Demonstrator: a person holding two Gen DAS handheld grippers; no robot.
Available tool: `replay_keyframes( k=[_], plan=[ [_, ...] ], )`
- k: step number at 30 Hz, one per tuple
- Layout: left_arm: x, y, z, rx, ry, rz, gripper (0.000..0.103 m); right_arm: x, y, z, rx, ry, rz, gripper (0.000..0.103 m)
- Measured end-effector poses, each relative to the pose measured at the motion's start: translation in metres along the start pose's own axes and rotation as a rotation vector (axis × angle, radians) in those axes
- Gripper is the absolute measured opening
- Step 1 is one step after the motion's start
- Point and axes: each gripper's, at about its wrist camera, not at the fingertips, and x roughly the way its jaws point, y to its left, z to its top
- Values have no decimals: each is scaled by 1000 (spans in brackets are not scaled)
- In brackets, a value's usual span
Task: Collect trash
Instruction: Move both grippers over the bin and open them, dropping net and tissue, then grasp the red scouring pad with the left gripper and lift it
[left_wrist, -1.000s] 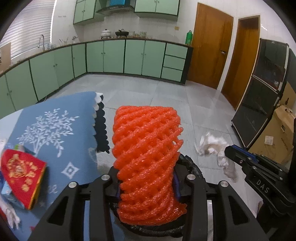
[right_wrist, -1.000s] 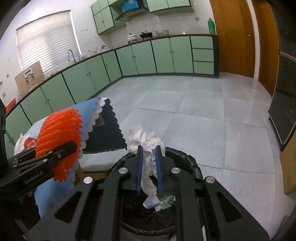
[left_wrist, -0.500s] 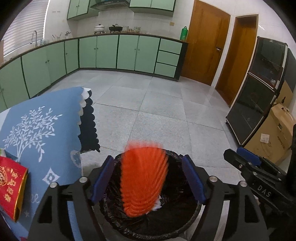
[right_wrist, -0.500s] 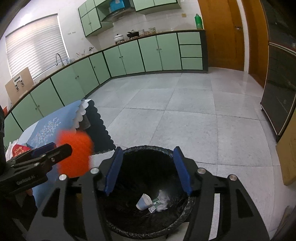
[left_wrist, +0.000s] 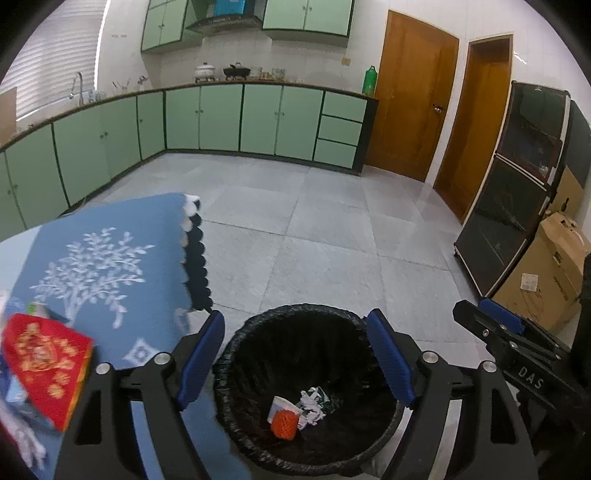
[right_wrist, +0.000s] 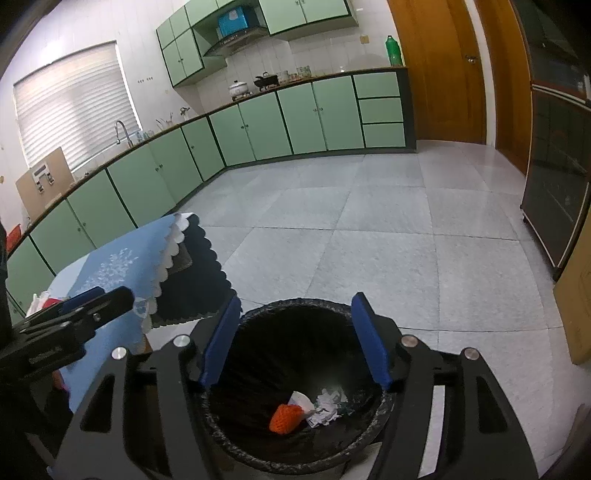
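The bin (left_wrist: 236, 373) wears a black liner; in it lie an orange net (left_wrist: 283, 424) with a criss-cross mesh, white crumpled paper (left_wrist: 312, 404) and a white cup (left_wrist: 282, 404). At nine o'clock of the bin, the tablecloth (left_wrist: 110, 258) is blue with a white tree pattern, white diamond motifs and a scalloped edge over a dark navy layer. On it a packet (left_wrist: 44, 362) is red with gold ornament. Both grippers, left (left_wrist: 295, 354) and right (right_wrist: 295, 339), are black with blue pads (left_wrist: 201, 354). The cabinets (left_wrist: 221, 118) are pale green with dark green trim, the floor (left_wrist: 332, 221) grey tile, the doors (left_wrist: 410, 99) brown wood.
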Motion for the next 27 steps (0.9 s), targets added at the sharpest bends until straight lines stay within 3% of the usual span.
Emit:
replay_keyframes(
  k=[8, 15, 27],
  plan=[
    [-67, 44, -22, -35, -39, 91, 80, -26, 48, -7, -34, -24, 64, 69],
    [-113, 98, -63, -106, -20, 215, 80, -37, 102, -20, -96, -18, 131, 72],
    [-116, 123, -115, -153, 38, 262, 80, -33, 156, -62, -148, 46, 215, 72]
  ],
)
